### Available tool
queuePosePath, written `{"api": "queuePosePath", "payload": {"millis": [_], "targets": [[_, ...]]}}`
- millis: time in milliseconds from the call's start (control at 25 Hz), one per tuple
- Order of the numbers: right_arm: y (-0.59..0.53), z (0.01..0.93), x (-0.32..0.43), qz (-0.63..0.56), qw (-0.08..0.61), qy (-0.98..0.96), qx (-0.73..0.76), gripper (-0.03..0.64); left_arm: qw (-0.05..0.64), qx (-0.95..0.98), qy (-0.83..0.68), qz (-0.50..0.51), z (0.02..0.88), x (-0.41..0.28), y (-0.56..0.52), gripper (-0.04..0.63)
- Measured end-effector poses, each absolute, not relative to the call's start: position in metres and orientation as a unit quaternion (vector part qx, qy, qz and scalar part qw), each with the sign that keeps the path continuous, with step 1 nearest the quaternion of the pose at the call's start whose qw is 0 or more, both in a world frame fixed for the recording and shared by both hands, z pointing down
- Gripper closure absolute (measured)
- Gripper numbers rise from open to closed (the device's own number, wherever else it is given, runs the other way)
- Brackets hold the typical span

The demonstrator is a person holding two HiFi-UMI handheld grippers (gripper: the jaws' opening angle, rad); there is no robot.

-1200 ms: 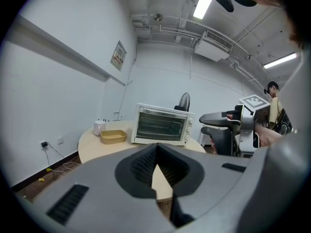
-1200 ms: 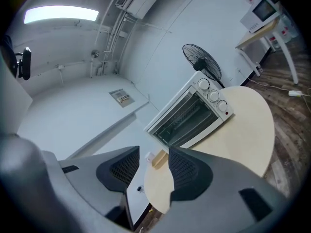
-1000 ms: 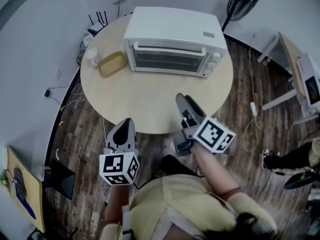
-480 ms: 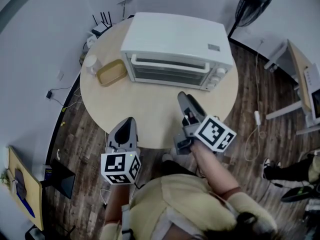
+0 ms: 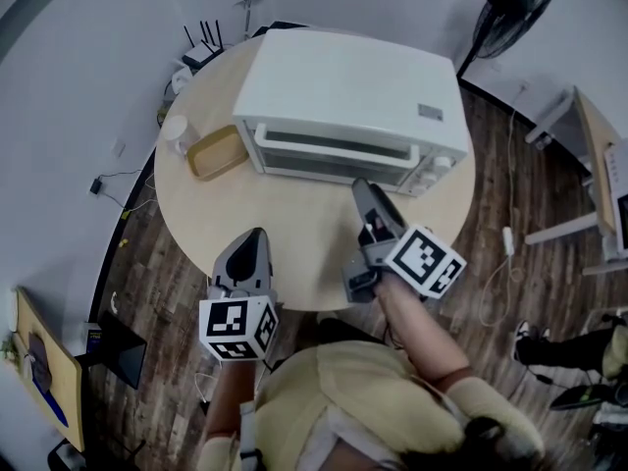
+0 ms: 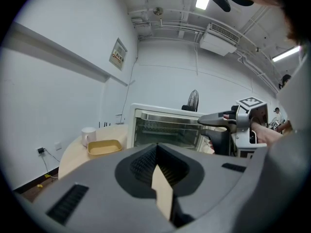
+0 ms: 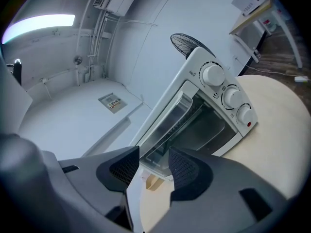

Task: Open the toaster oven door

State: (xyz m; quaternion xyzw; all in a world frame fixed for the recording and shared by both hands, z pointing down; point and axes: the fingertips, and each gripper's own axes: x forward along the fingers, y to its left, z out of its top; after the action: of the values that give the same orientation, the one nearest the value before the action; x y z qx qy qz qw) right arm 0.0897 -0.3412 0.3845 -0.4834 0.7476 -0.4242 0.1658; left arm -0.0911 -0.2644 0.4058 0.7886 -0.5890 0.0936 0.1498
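Oven door (image 5: 324,157) is shut, and its handle (image 7: 169,123) is seen through the narrow gap of the right gripper (image 7: 153,165), whose jaws are parted and empty, just short of the door. The left gripper (image 5: 249,238) is held over the tabletop (image 5: 285,219) edge, jaws pressed together on nothing. The oven (image 5: 353,77) is set toward the far side, with a tray (image 5: 218,152) and cup (image 5: 175,130) at its left.

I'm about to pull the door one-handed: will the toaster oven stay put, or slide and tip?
Probably stays: the toaster oven is a wide, low box sitting flat on the table. It might slide slightly, since that tabletop looks smooth. Tipping seems unlikely: the handle sits high, but the body looks broad and deep.
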Motion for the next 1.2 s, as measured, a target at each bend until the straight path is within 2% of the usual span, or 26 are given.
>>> {"api": "queuePosePath", "payload": {"millis": [520,1200], "targets": [[-0.374,0.37,0.083,-0.456,0.214,0.744,-0.44,0.445,0.154,0.781,-0.597,0.101,0.41,-0.089,-0.295,0.594],[-0.391,0.373,0.089,-0.464,0.226,0.736,-0.437,0.446,0.163,0.768,-0.609,0.111,0.418,-0.09,-0.3,0.594]]}}
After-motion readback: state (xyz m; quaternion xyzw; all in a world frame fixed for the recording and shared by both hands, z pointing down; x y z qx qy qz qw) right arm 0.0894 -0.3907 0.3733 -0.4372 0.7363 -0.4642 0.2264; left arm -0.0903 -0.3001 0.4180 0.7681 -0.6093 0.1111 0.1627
